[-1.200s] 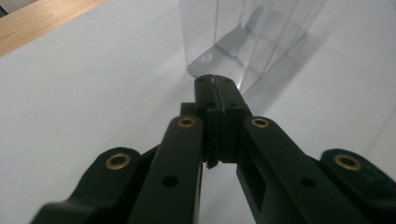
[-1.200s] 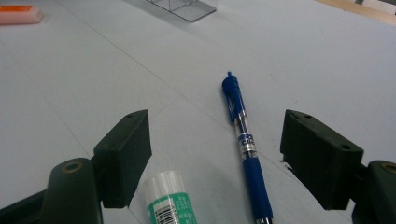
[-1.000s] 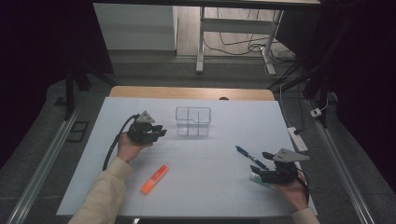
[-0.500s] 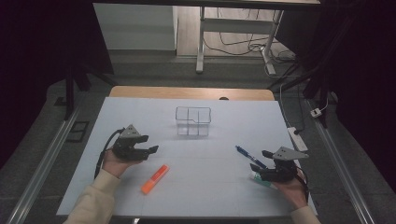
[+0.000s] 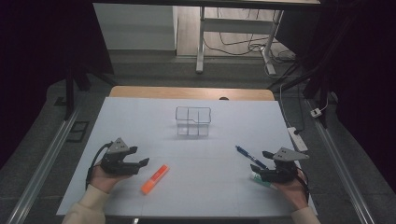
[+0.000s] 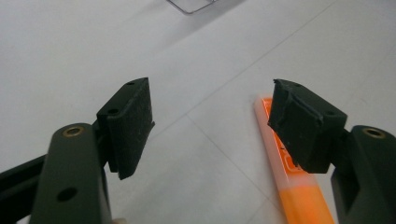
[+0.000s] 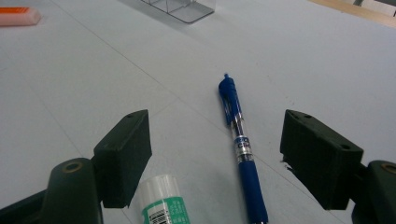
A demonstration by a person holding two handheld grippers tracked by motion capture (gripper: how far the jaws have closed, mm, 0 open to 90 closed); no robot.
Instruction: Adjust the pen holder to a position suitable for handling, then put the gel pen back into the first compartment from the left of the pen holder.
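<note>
A: Where does the left gripper (image 5: 140, 163) stand?

B: Low over the bench (image 5: 196, 186), its fingers (image 6: 128, 123) wide and just opened, nothing between them. The highlighter (image 5: 155, 179) lies flat just beside it, by the right-hand finger in the left gripper view.

A: So how to take it well?

B: Shift sideways until the barrel sits midway, fingers across its width, then come down and close near the middle. The box (image 5: 193, 121) stands well apart.

A: And the right gripper (image 5: 258, 173)?

B: Wide too, empty, over the pen (image 7: 239, 140) and glue stick (image 7: 163, 205).

Partial white lettering "Clic" — on the blue pen (image 7: 239, 154)
</note>
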